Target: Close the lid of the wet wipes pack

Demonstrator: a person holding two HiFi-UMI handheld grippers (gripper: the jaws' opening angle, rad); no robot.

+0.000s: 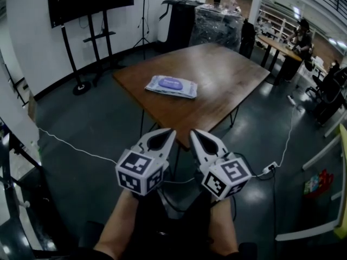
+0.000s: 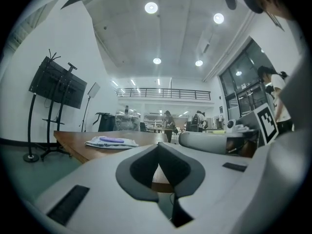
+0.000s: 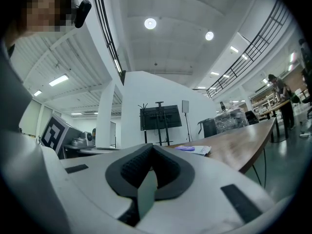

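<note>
The wet wipes pack (image 1: 171,85) is pale lilac with a purple lid patch on top, and it lies flat near the left edge of the brown wooden table (image 1: 227,80). It also appears far off in the left gripper view, pack (image 2: 112,141), and in the right gripper view, pack (image 3: 192,149). Whether the lid is lifted I cannot tell at this distance. My left gripper (image 1: 169,132) and right gripper (image 1: 193,134) are held side by side, level, short of the table's near corner. Both are shut with nothing between their jaws, as the left gripper (image 2: 158,146) and right gripper (image 3: 151,147) show.
A black screen on a wheeled stand (image 1: 89,4) stands at the back left. A white cable (image 1: 70,145) runs across the dark floor under the table. A wrapped pallet (image 1: 217,18) and other tables with people are at the back right.
</note>
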